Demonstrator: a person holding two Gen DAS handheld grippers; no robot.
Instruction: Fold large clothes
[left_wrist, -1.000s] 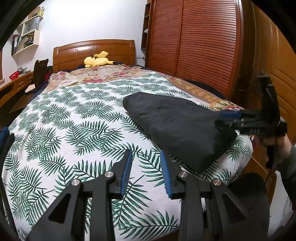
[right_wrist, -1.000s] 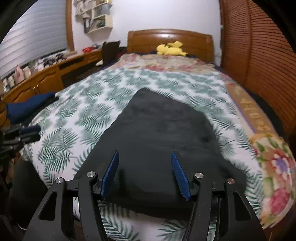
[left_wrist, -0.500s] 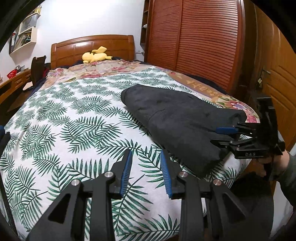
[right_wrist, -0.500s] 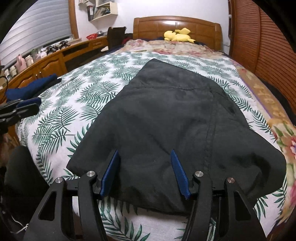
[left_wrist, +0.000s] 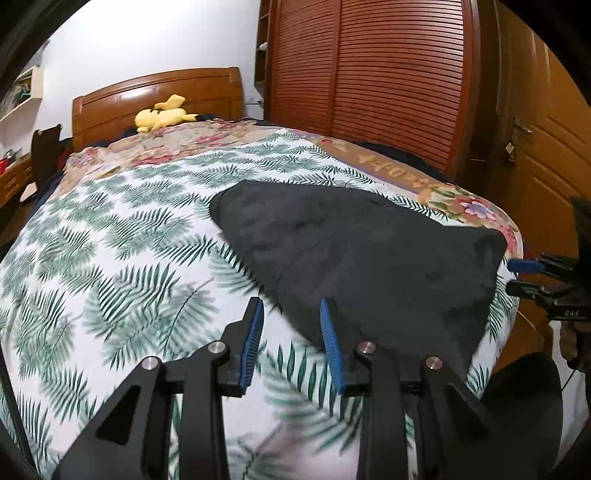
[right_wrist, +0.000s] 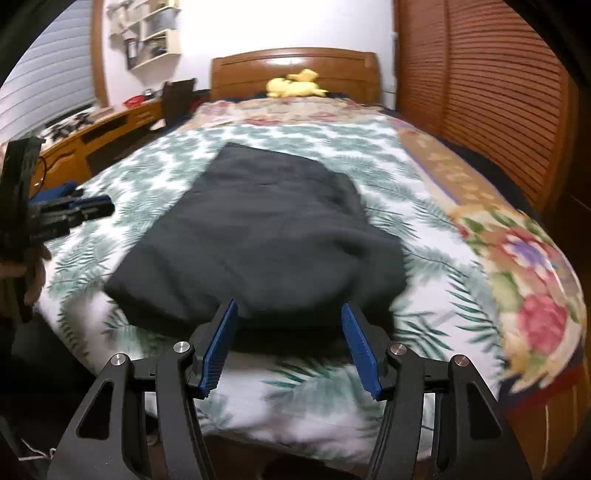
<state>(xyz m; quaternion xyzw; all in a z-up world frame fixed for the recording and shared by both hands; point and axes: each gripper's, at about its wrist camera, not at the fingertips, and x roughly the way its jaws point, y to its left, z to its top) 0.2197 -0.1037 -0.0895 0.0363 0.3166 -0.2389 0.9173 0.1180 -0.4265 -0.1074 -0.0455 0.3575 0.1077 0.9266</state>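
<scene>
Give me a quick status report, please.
Left gripper and right gripper open, empty. Dark garment folded on bed. Nothing blocking.

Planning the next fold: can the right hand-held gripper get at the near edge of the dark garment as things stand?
Probably yes. The right hand-held gripper is open and empty just before the dark garment, with only bedspread around it and nothing lying between.

both wrist views face headboard (left_wrist: 155, 99) – sharing dark garment (right_wrist: 258, 236).
</scene>
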